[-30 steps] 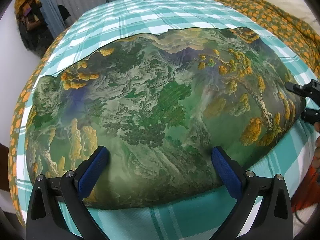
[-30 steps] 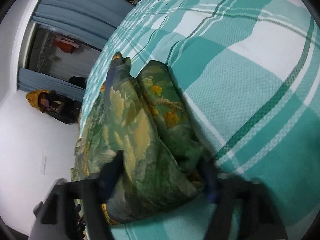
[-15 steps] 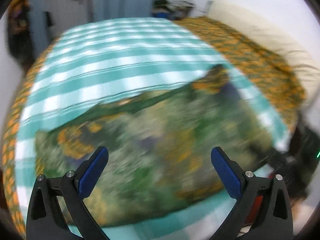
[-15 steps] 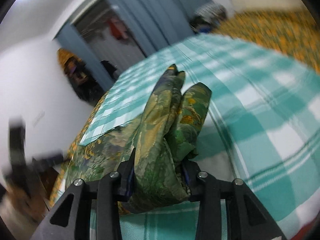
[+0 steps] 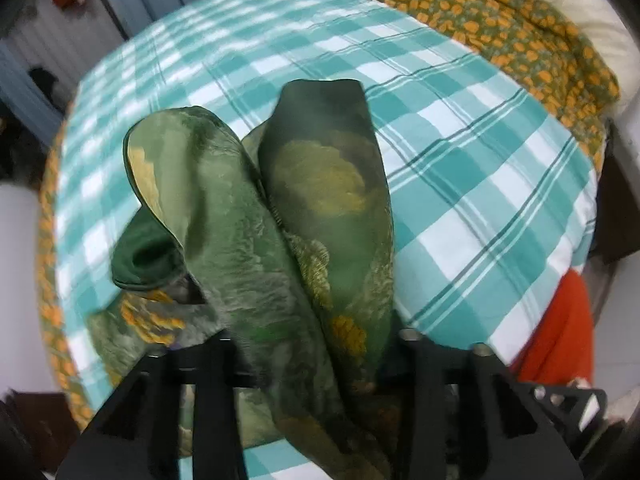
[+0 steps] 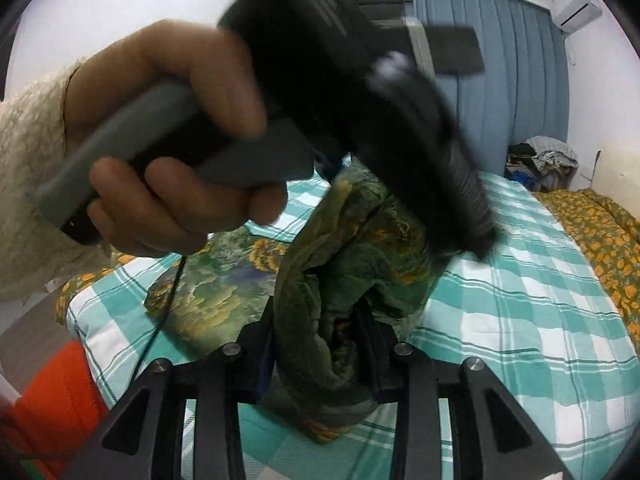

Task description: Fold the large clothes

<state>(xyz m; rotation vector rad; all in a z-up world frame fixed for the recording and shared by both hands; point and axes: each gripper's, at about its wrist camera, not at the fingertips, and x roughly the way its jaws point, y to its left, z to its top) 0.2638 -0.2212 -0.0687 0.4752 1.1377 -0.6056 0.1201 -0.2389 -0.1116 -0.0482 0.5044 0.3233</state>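
My left gripper point(image 5: 316, 344) is closing, and the green printed cloth point(image 5: 280, 216) is bunched between its fingers, rising ahead of them in two thick folds. My right gripper point(image 6: 316, 356) pinches another gathered part of the same cloth point(image 6: 352, 264), the fabric packed tight between its fingers and spilling out below them. Beyond both sets of fingers the rest of the cloth trails down onto the bed, which is covered by a teal and white checked sheet point(image 5: 460, 184); to the left of my right fingers a flat stretch of the cloth lies spread on that sheet. Along the far right side of the sheet runs a green blanket with orange spots point(image 5: 520, 32), and the same pattern edges the sheet on the left of my left fingers. Just ahead of and above my right fingers, very close and blurred, my left hand point(image 6: 172, 136) in a cream knitted sleeve point(image 6: 28, 168) grips the grey handle of the other gripper. Past it hang blue curtains point(image 6: 492, 64) against a white wall, with an air conditioner point(image 6: 576, 12) high on the right and a pile of clothes point(image 6: 540, 160) at the far end of the bed. Something orange-red point(image 5: 560, 332) sits low beside the bed, right of my left fingers.
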